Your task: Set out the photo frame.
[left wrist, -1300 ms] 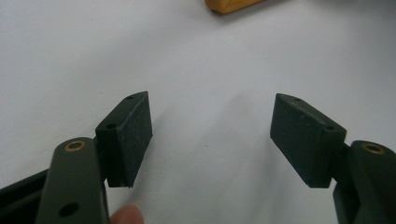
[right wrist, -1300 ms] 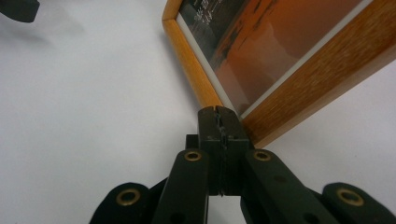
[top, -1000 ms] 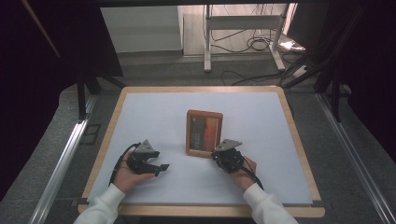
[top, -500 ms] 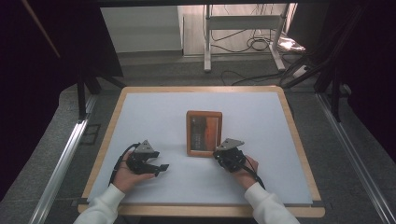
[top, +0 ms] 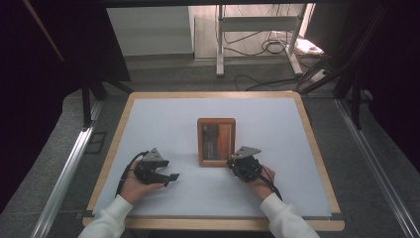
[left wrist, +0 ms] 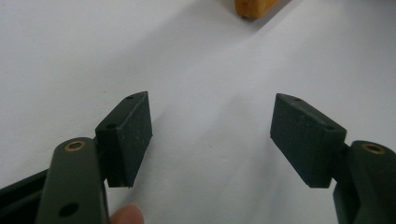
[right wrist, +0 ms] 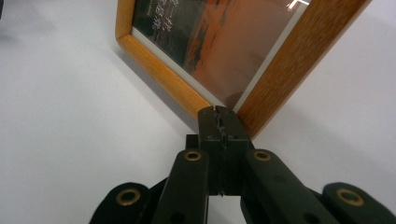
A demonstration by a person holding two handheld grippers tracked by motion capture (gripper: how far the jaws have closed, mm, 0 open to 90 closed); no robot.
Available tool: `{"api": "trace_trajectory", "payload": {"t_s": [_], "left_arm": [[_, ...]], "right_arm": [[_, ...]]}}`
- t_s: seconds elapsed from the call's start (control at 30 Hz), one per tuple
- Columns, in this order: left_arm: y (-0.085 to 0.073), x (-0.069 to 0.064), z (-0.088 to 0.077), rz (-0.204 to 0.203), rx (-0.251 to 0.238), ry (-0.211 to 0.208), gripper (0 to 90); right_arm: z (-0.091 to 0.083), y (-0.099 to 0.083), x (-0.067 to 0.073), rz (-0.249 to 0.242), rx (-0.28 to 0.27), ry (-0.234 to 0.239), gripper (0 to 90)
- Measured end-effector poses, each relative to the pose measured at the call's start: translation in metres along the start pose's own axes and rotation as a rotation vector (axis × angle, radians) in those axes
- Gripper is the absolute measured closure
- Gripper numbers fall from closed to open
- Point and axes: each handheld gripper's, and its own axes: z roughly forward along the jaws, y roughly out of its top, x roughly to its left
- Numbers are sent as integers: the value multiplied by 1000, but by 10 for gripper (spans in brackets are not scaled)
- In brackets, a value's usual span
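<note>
Comparing with 1 second ago, I see nothing shifted: my right tool [right wrist: 219,122], pinched shut, noses the picture frame's [top: 216,141] 5 o'clock corner; left tool [left wrist: 212,135] gapes wide on the bench [top: 163,119].

The person wore white sleeves [top: 280,218]. Each black gripper, left gripper [top: 171,177] and right gripper [top: 233,161], carried a grey three-cornered plate, brass-ringed pivots and a trailing black cable.

The picture frame [top: 216,141] lies flat on the table [top: 163,119], about at its middle. The right gripper [top: 233,162] sits at the frame's near right corner, tips against it. The left gripper [top: 173,176] rests on the table left of the frame and nearer the person, apart from it.
</note>
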Motion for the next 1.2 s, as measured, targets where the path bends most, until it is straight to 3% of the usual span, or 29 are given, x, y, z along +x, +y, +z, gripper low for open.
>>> {"api": "trace_trajectory", "payload": {"t_s": [0.23, 0.5, 0.57, 0.7, 0.8, 0.9, 1.2], "left_arm": [[-1, 0, -3, -4, -4, 7, 293], [-1, -5, -7, 3, -23, 37, 294], [-1, -7, -10, -3, -39, 46, 294], [-3, -12, -13, -4, -50, 55, 294], [-3, -14, -14, -7, -54, 62, 291], [-3, -14, -13, -22, -62, 72, 288], [-6, -19, -15, -28, -74, 87, 285]], "right_arm": [[-11, 2, -3, 11, -46, -7, 898], [-45, -11, -8, 23, -113, -7, 870], [-54, -17, -13, 35, -135, 6, 819], [-72, -31, -24, 89, -182, -2, 497], [-84, -45, -32, 151, -205, -23, 377], [-96, -60, -39, 200, -208, -26, 317], [-116, -92, -52, 223, -190, -64, 264]]}}
